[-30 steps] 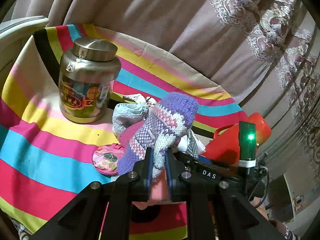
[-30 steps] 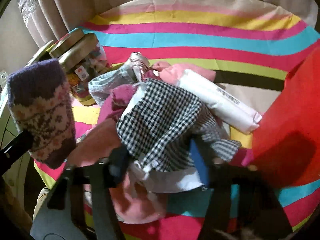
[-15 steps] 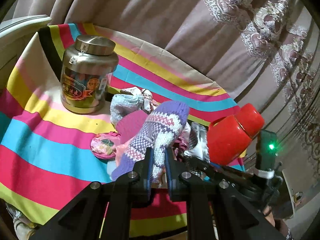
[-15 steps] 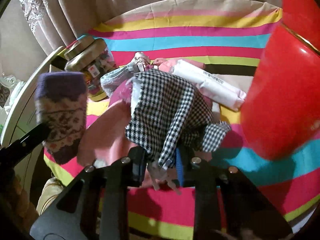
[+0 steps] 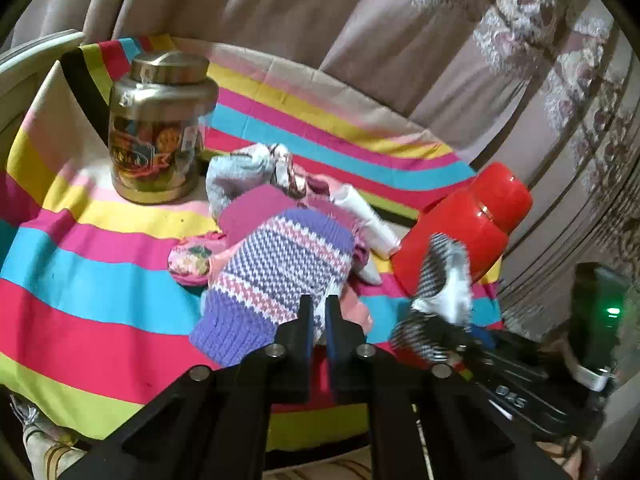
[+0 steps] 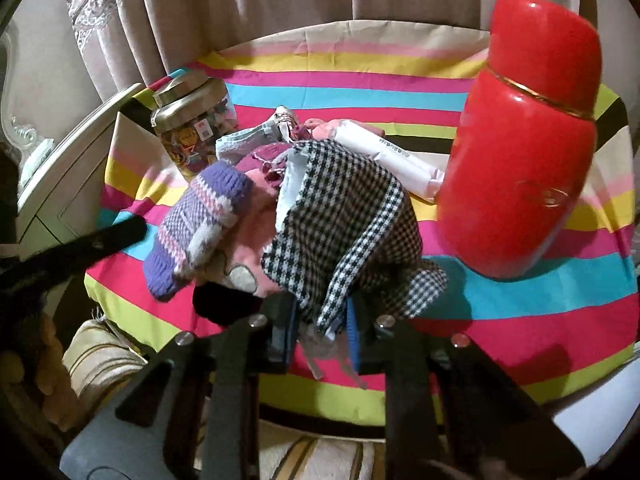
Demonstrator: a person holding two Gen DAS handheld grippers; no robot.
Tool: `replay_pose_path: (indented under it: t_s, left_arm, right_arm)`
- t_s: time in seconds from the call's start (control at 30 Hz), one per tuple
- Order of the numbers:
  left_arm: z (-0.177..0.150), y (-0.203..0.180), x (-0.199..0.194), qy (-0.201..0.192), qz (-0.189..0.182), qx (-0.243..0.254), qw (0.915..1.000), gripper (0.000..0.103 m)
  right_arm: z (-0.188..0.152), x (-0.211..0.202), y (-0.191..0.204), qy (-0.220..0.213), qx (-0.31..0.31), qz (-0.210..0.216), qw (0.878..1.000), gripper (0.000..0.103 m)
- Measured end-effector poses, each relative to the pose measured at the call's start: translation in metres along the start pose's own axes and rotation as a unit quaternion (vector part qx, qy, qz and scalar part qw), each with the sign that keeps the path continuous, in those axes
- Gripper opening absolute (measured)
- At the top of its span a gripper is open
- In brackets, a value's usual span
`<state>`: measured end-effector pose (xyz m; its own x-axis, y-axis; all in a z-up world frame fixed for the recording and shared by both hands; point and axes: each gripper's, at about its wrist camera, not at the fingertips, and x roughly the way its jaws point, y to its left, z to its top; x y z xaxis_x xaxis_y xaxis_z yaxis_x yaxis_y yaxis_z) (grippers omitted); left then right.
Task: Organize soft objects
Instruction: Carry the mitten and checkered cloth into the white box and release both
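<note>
Pile of soft items crowds red flask; striped cloth nearer open.

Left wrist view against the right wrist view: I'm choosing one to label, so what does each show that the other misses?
Only the left shows the floral pouch beside the pile. Only the right shows the white cabinet and the grey-patched pink cloth. Both share the knit sock in the left gripper, the checked cloth between the closing right gripper, red flask, gold jar, striped tablecloth.
</note>
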<state>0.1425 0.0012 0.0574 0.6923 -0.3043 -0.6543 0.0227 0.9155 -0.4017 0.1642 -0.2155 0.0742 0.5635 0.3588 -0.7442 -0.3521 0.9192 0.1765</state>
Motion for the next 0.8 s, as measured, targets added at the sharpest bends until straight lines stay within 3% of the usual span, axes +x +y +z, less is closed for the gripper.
replay_pose_path:
  t_s: [0.07,0.1,0.13,0.2,0.3,0.33,0.4,0.53,0.6,0.8]
  left_arm:
    - [-0.001,-0.003,0.001,-0.001,0.017,0.01,0.9998,0.04]
    - [-0.001,-0.005,0.001,-0.008,0.033,0.016,0.9993,0.064]
    - [0.0,-0.006,-0.001,-0.017,0.047,0.021,0.9985,0.082]
    - [0.002,-0.008,0.003,-0.019,0.065,0.042,0.9969,0.085]
    - [0.003,-0.001,0.026,0.017,0.1,0.046,0.9937,0.083]
    - [0.003,0.005,0.034,0.036,0.093,0.037,0.9943,0.067]
    - [0.003,0.015,0.044,0.06,0.081,0.018,0.9948,0.046]
    - [0.001,0.016,0.037,0.05,0.09,0.022,0.9944,0.024]
    - [0.0,0.012,0.027,0.038,0.093,0.028,0.9945,0.018]
    - [-0.002,-0.006,0.002,0.006,0.09,0.034,0.9954,0.016]
  right_arm:
    - [-0.003,-0.008,0.003,-0.009,-0.008,-0.006,1.0,0.022]
    - [-0.004,-0.012,0.004,-0.012,-0.011,-0.008,1.0,0.022]
    - [-0.005,-0.015,0.004,-0.015,-0.013,-0.011,1.0,0.022]
    - [-0.009,-0.023,0.004,-0.019,-0.015,-0.014,1.0,0.022]
    - [-0.014,-0.031,0.001,-0.021,-0.011,-0.017,1.0,0.022]
    - [-0.015,-0.035,-0.002,-0.022,-0.008,-0.017,1.0,0.022]
    - [-0.017,-0.042,-0.005,-0.025,-0.004,-0.018,1.0,0.022]
    - [-0.022,-0.055,-0.014,-0.031,0.002,-0.027,0.999,0.022]
    - [-0.025,-0.06,-0.019,-0.032,0.008,-0.028,0.999,0.022]
    - [-0.034,-0.078,-0.035,-0.038,0.028,-0.035,0.998,0.022]
